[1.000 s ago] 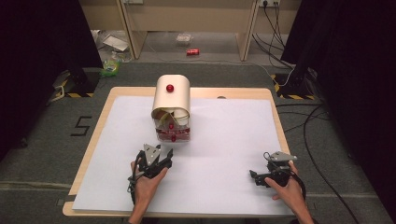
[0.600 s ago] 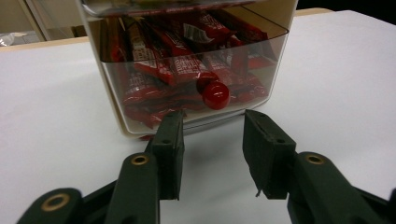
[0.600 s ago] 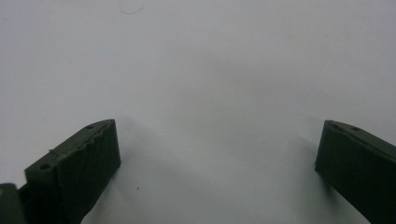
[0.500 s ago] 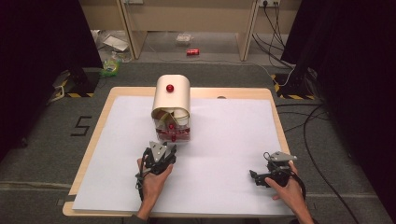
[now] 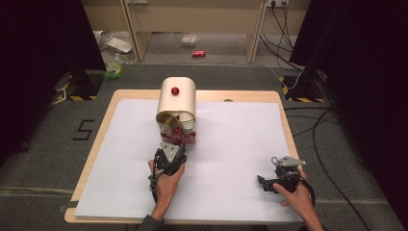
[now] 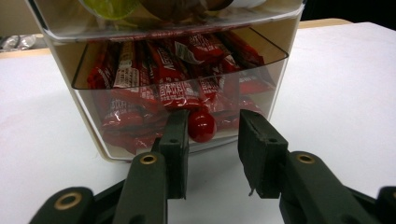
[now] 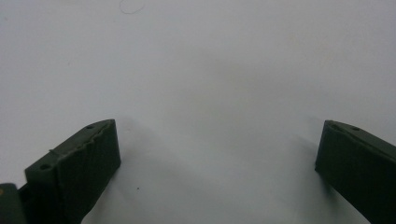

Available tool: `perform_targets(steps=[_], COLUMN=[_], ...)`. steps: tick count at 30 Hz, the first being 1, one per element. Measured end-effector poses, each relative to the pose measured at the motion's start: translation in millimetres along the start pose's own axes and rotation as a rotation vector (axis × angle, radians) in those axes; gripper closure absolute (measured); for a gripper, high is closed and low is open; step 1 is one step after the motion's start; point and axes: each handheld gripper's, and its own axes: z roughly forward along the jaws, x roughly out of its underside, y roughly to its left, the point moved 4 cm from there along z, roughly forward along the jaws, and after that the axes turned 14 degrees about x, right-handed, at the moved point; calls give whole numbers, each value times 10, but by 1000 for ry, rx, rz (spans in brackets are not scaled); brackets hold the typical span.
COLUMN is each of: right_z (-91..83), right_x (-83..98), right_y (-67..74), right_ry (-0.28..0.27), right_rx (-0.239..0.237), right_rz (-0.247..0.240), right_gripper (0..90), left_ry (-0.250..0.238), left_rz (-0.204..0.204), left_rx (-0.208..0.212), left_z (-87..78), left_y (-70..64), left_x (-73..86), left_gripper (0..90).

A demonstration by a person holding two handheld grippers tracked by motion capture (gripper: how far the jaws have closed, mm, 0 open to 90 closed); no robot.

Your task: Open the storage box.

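A clear storage box (image 5: 177, 126) with a cream roll-top lid (image 5: 177, 98) stands on the white sheet (image 5: 231, 144) that covers the tabletop (image 5: 98, 144), a little left of the middle and toward the far side; a red knob (image 5: 175, 90) sits on top of the lid. In the left gripper view the box's lower clear drawer (image 6: 180, 93) is packed with red sachets (image 6: 140, 88), and a small red ball handle (image 6: 201, 126) sticks out from the drawer's front near its bottom edge. The left gripper (image 5: 169, 156) sits just on the near side of the box, pointing at that drawer front. Its jaws have just been closing and now stand fairly narrow, with a clear gap left between them. The red ball handle lies at the mouth of that gap, right against the inner face of the left-hand jaw as that view shows it, while the other jaw stands apart from it, so the pads are not pressing on it from both sides. The right gripper (image 5: 276, 180) rests well apart, at the near right of the sheet, held in the person's right hand (image 5: 298, 197); in its own view the jaws are spread wide over bare white paper with nothing between them.
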Motion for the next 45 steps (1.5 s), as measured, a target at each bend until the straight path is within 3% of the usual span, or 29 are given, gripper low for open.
perform_targets(steps=[9, 19, 23, 28, 30, 32, 40, 45], right_z=[0, 0, 1, 1, 0, 1, 0, 0], right_x=[0, 0, -1, 0, 0, 0, 0, 0], right_y=[0, 0, 0, 0, 0, 0, 0, 0], right_ry=[-1, 0, 0, 0, 0, 0, 0, 0], right_rx=[0, 0, 0, 0, 0, 0, 0, 0], right_rz=[0, 0, 0, 0, 0, 0, 0, 0], right_gripper=[4, 4, 4, 4, 4, 4, 4, 4], left_ry=[-2, -5, -10, 1, 3, -10, 15, 20], left_rz=[-12, 5, -18, 14, 17, 8, 38, 28], left_rx=[-42, -126, -135, -156, -153, -124, -103, -69], left_z=[72, 102, 104, 110, 108, 92, 26, -35], left_y=[-9, -53, -50, -67, -65, -46, -64, -61], left_x=[52, 57, 55, 62, 61, 76, 93, 107], left_gripper=[638, 691, 722, 730, 731, 732, 731, 730])
